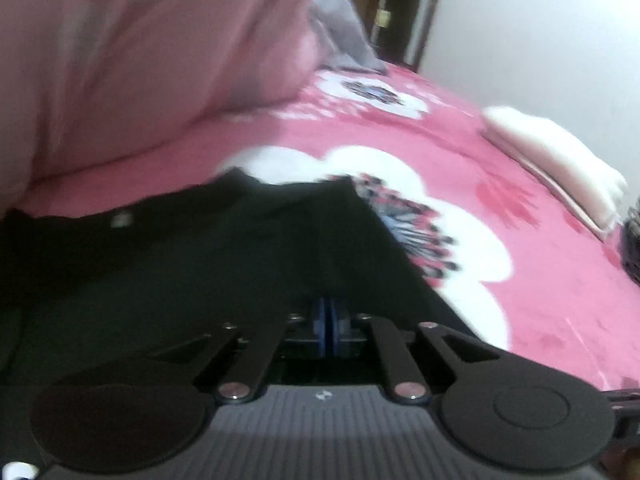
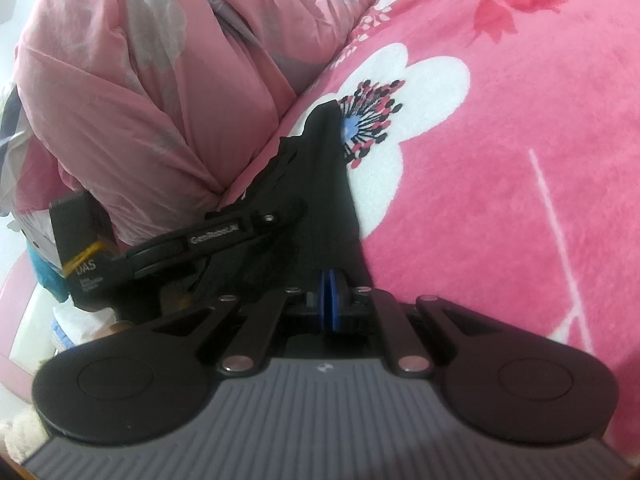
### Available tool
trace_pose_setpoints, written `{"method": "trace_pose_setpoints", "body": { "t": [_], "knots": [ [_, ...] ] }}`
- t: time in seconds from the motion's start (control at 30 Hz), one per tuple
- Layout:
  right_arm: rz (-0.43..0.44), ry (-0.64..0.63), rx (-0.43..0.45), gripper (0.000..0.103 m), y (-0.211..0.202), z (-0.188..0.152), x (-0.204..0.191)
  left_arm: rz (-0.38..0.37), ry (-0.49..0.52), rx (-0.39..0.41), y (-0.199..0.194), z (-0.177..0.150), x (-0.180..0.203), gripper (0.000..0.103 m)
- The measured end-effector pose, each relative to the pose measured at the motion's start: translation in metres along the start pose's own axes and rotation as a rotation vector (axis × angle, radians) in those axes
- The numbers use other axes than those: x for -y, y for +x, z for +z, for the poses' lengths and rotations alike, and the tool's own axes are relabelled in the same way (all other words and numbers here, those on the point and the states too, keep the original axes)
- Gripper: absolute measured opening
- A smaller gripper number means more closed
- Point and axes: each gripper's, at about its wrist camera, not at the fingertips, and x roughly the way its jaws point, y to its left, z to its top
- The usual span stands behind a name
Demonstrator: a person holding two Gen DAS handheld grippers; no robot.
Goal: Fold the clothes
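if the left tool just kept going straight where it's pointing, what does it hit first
Most likely the black garment, which lies right ahead of the shut left tool; depth is unclear in this blurred view.

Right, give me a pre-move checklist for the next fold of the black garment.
1. Right claw shut on the black garment: ok, the fabric rises from between its blue pads.
2. Left claw gripping fabric: cannot tell. It is shut and sits at the black garment, but the picture is blurred.
3. Garment lying flat on the pink floral blanket: ok in the left wrist view, with light wrinkles.
4. Pink quilt clear of the garment: ok, it is heaped behind.
5. White folded cloth out of the way: ok, at the far right.
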Motion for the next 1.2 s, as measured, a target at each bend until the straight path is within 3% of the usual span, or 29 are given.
{"method": "trace_pose_setpoints", "body": {
  "t": [0.2,0.3,0.4,0.53,0.6,0.73,0.8,0.87,0.97,1.2],
  "knots": [
    [-0.001,-0.006,0.001,0.001,0.0,0.0,0.0,0.176,-0.03,0.027,-0.01,0.011,-0.051,0.007],
    [-0.002,-0.009,0.0,0.001,0.001,0.0,-0.001,0.171,-0.009,0.085,-0.025,0.021,-0.048,0.01],
    [-0.004,-0.013,-0.001,0.001,0.001,0.0,-0.001,0.071,0.052,0.104,-0.025,0.035,-0.023,0.012],
    [0.001,-0.009,0.001,0.001,0.0,-0.001,0.0,-0.038,0.127,0.016,0.011,0.042,0.013,0.016],
    [0.004,-0.006,0.001,0.001,0.0,-0.001,0.0,-0.012,0.122,-0.007,0.036,0.045,0.016,0.015],
    [0.01,-0.004,0.0,0.001,0.0,-0.001,0.001,0.068,0.082,0.049,0.061,0.068,0.002,0.017],
    [0.015,-0.002,-0.002,0.001,0.0,0.0,0.002,0.101,0.026,0.051,0.068,0.079,-0.011,0.01],
    [0.02,0.001,-0.003,0.001,0.0,0.0,0.003,0.103,-0.024,0.05,0.059,0.084,-0.021,0.009],
    [0.019,-0.003,-0.003,0.001,0.0,0.0,0.003,0.096,-0.004,0.086,0.019,0.072,-0.024,0.015],
    [-0.014,-0.064,0.006,0.003,-0.003,-0.002,-0.009,0.021,0.11,0.049,-0.089,-0.003,-0.007,0.016]
  ]
}}
